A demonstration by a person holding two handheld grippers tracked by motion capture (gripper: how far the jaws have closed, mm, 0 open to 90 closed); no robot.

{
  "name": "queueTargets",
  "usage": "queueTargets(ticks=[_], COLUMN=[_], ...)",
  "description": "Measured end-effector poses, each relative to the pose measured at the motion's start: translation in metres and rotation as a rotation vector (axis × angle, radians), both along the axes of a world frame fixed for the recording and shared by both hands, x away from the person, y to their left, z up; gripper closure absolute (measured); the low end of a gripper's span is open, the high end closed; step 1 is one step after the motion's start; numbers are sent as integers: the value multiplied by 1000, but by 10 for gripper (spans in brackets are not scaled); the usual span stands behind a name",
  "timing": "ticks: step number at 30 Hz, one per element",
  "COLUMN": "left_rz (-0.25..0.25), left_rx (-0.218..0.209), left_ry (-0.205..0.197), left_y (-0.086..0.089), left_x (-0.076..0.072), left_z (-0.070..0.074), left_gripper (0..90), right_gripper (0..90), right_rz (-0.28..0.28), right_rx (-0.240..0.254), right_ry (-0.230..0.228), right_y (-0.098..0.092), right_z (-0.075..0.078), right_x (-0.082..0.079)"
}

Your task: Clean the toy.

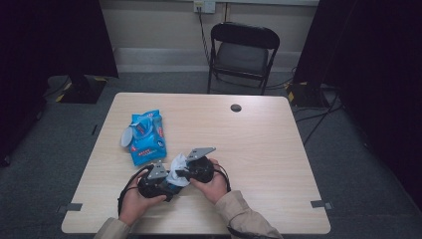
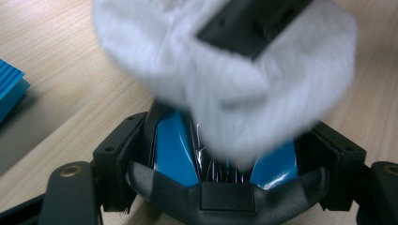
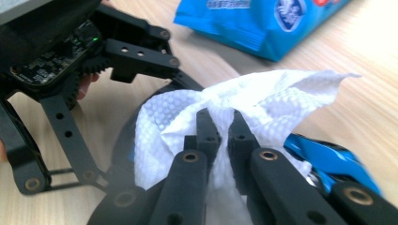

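Light wooden table (image 1: 259, 149) with 1 dark round cable hole (image 1: 236, 107); 1 black folding chair (image 1: 242, 52) behind; grey carpet floor (image 1: 64, 144).

Right gripper (image 3: 219, 123) fingers pinched on white wipe (image 3: 263, 101) — blue packet (image 3: 263, 23) beyond

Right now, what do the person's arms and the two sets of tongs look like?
Both sleeves are tan; the right sleeve shows most. The left tongs and right tongs are black, each topped by a grey three-cornered plate, with black cables trailing back. Up close, the right tongs' fingers are black perforated links with brass-coloured pivots.
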State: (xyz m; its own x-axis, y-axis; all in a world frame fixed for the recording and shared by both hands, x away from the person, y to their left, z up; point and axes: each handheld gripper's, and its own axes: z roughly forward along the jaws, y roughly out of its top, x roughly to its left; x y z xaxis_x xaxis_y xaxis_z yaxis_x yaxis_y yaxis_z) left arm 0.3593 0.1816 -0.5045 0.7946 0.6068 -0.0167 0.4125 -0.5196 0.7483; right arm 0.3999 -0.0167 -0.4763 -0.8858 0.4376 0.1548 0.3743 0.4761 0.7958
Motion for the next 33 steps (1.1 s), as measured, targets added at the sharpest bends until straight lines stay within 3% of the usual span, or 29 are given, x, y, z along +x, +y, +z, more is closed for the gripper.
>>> queueTargets(ticks=[6,15,22,27,33], left_rz=[0,1,1,0,0], left_rx=[0,-1,-1,-1,-1], left_ry=[0,1,1,1,1], left_y=[0,0,0,0,0], left_x=[0,0,0,0,0], left_z=[0,0,0,0,0], left_gripper=[242,242,242,242,242], right_gripper=[871,871,870,870,870], right_rz=[-47,-136,-138,-169,-193], right_rx=[-39,-85,-73,-71,-107], right_ry=[-39,-36,-41,-47,-45], right_y=[-13,-32,-39,-47,-59], right_z=[3,-7,-10,-12,-17], right_x=[8,26,31,34,38])
